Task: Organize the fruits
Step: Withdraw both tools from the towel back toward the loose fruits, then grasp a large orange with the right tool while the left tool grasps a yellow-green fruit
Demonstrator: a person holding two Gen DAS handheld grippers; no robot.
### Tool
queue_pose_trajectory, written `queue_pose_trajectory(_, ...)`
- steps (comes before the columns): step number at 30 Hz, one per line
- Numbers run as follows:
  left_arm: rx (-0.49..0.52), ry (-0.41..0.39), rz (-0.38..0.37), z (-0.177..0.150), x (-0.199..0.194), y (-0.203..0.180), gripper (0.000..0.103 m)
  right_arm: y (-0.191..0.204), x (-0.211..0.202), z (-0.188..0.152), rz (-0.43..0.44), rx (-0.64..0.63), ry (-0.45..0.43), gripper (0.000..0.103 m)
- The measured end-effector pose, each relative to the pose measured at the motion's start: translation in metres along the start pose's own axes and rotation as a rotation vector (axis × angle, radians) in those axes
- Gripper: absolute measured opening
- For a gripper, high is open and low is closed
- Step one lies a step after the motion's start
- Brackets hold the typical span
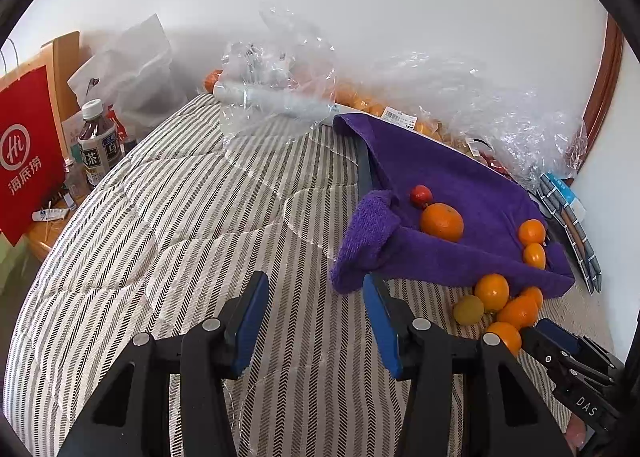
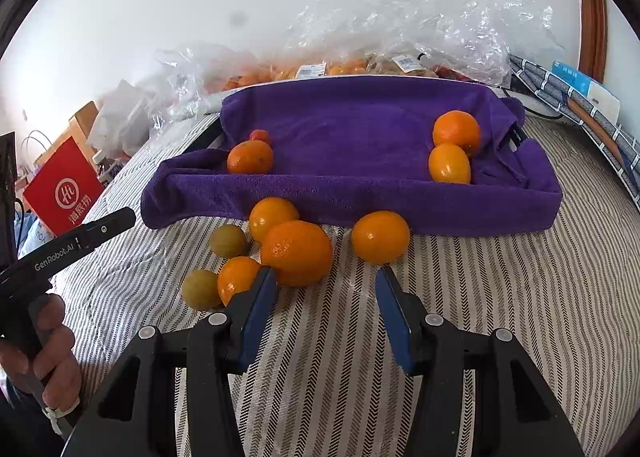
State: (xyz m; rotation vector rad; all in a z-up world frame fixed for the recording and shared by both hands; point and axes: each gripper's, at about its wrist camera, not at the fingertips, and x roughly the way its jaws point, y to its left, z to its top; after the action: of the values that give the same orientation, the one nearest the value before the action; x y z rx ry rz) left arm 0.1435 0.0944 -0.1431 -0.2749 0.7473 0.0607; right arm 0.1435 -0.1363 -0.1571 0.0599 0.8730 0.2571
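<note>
A tray lined with a purple towel (image 2: 352,201) lies on the striped bedding. Inside it are an orange (image 2: 250,157) with a small red fruit (image 2: 260,135) behind it at the left, and two oranges (image 2: 456,131) at the right. In front of the tray lie several oranges and two greenish fruits (image 2: 228,241). My right gripper (image 2: 326,277) is open, its tips just short of a large orange (image 2: 297,253), which sits nearer the left finger. My left gripper (image 1: 316,285) is open over bare bedding, left of the towel's corner (image 1: 360,241). Nothing is between either gripper's fingers.
Crinkled clear plastic bags (image 2: 400,29) holding more fruit lie behind the tray against the white wall. A red paper bag (image 1: 28,153) and a tea bottle (image 1: 96,141) stand at the left on a wooden stand. Folded patterned fabric (image 2: 580,109) lies right of the tray. A hand (image 2: 44,341) holds the left gripper.
</note>
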Motion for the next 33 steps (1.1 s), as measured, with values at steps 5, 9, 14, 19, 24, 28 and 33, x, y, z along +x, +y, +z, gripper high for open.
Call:
queue_pose_trajectory(5,-0.008,0.011,-0.001,0.001,0.002,0.002,0.047,0.003,0.0,0.0,0.017,-0.009,0.005,0.052)
queue_pose_trajectory(9,-0.018,0.016,-0.003,0.001,0.003,0.004,0.047,0.004,0.001,0.0,0.006,-0.011,-0.001,0.052)
queue_pose_trajectory(14,-0.016,0.026,0.0,0.001,0.006,0.003,0.047,0.005,0.004,0.005,0.033,-0.008,-0.009,0.052)
queue_pose_trajectory(19,-0.013,0.029,0.003,0.001,0.007,0.003,0.047,0.009,0.015,0.012,0.034,-0.004,0.007,0.052)
queue_pose_trajectory(24,-0.02,0.035,-0.007,0.001,0.009,0.004,0.047,0.011,0.019,0.013,0.021,0.005,0.009,0.04)
queue_pose_trajectory(28,-0.007,0.032,-0.014,0.0,0.008,0.001,0.047,0.008,0.015,0.01,0.039,0.009,0.001,0.04)
queue_pose_trajectory(33,0.015,0.034,-0.021,-0.001,0.008,-0.003,0.049,0.005,-0.001,0.001,0.049,0.003,-0.02,0.04)
